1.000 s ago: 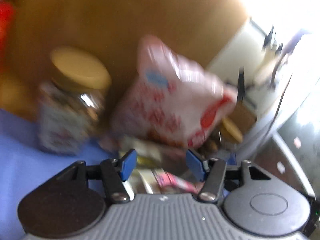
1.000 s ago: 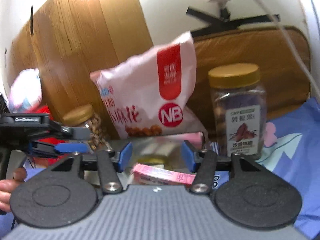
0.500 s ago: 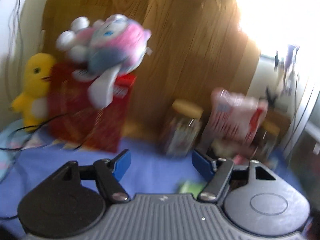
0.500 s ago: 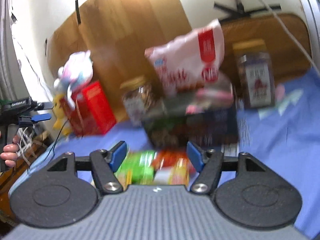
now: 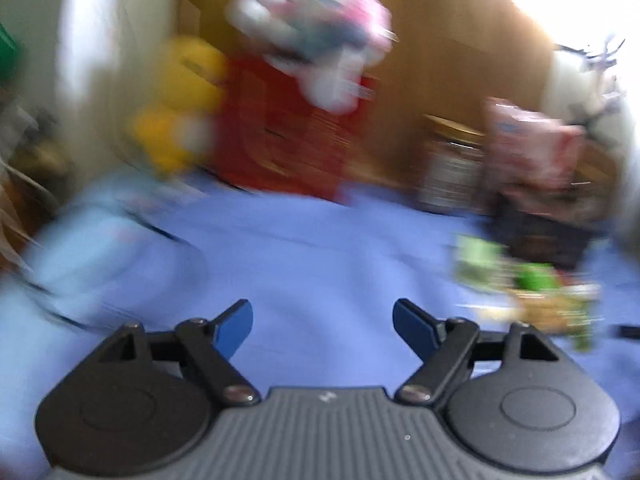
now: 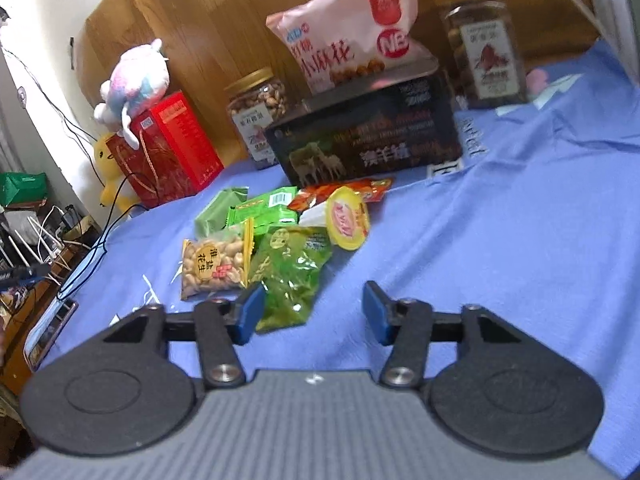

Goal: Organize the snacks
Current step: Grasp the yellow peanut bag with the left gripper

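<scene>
A blue sheet (image 6: pixel 500 216) covers the surface that bears everything, and a wooden board (image 6: pixel 208 20) stands behind it. Largest of the snacks is a dark box (image 6: pixel 372 144) printed with sheep and pale Chinese characters; a pink bag (image 6: pixel 352 36) with a red "NB" disc and large red characters leans on its top. To its right stands a gold-lidded jar (image 6: pixel 484 44) with a dark label, to its left a jar of nuts (image 6: pixel 258 108), and further left a red gift box (image 6: pixel 168 152) with a pastel plush toy (image 6: pixel 134 80) on it and a yellow plush duck (image 6: pixel 110 172) behind. In front of the dark box lies a loose heap of small packets: a clear peanut packet (image 6: pixel 214 262) with a yellow round label in Chinese, a green packet (image 6: pixel 290 276) nearest the camera, a bright green wrapper (image 6: pixel 264 212), a red-orange sachet (image 6: pixel 348 192) and a yellow-lidded jelly cup (image 6: pixel 348 220). The right gripper (image 6: pixel 314 312) points down toward the sheet, its blue pads spread and just now narrowing, nothing pinched; the green packet's lower end lies between them, seemingly untouched. The left gripper (image 5: pixel 322 330) hangs over bare sheet with pads spread, lately widening, nothing between them. Its view is heavily blurred, so no print reads there, and the heap shows only as green smears at its right edge.
</scene>
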The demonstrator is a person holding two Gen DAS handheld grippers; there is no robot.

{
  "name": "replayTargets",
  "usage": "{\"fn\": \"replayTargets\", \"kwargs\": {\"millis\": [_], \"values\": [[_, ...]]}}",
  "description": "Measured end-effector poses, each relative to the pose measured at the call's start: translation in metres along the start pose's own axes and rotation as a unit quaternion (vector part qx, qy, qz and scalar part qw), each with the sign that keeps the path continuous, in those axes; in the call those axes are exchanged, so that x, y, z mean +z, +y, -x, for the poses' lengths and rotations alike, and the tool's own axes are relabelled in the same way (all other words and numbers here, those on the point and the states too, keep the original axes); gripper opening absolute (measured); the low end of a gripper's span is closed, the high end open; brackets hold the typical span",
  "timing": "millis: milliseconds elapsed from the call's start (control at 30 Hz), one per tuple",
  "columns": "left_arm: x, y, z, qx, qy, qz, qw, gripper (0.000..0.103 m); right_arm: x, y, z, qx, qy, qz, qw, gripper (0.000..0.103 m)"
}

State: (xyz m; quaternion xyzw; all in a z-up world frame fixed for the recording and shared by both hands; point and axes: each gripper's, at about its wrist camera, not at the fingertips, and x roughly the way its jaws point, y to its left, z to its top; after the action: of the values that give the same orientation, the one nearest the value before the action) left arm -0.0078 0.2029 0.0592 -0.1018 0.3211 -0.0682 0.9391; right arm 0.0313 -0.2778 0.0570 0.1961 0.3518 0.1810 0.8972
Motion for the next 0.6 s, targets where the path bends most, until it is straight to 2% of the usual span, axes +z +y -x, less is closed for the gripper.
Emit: {"fn": "replayTargets", "kwargs": {"millis": [100, 133, 200, 333, 467, 533, 600], "values": [[-0.004, -0.036, -0.046, -0.115, 0.038, 0.040, 0.9918, 0.080, 0.006, 0.011, -0.016, 0.031, 0.012, 0.015, 0.999, 0.048], [-0.005, -0.048, -0.063, -0.143, 0.051, 0.048, 0.9872, 0.080, 0.009, 0.018, -0.021, 0.037, 0.010, 0.033, 0.999, 0.048], [-0.006, -0.069, -0.090, -0.176, 0.066, 0.057, 0.9805, 0.080, 0.013, 0.038, -0.029, 0.045, 0.005, 0.078, 0.996, 0.048], [-0.004, -0.095, -0.126, -0.185, 0.073, 0.062, 0.9781, 0.084, 0.021, 0.057, -0.055, 0.038, 0.014, 0.138, 0.990, 0.048], [-0.009, -0.104, -0.141, -0.201, 0.088, 0.077, 0.9726, 0.083, 0.028, 0.053, -0.084, 0.053, 0.047, 0.130, 0.989, 0.049], [-0.010, -0.108, -0.148, -0.211, 0.094, 0.068, 0.9706, 0.080, 0.026, 0.053, -0.091, 0.066, 0.063, 0.129, 0.987, 0.049], [-0.015, -0.110, -0.147, -0.229, 0.106, 0.061, 0.9658, 0.061, 0.019, 0.059, -0.093, 0.088, 0.083, 0.122, 0.985, 0.048]]}}
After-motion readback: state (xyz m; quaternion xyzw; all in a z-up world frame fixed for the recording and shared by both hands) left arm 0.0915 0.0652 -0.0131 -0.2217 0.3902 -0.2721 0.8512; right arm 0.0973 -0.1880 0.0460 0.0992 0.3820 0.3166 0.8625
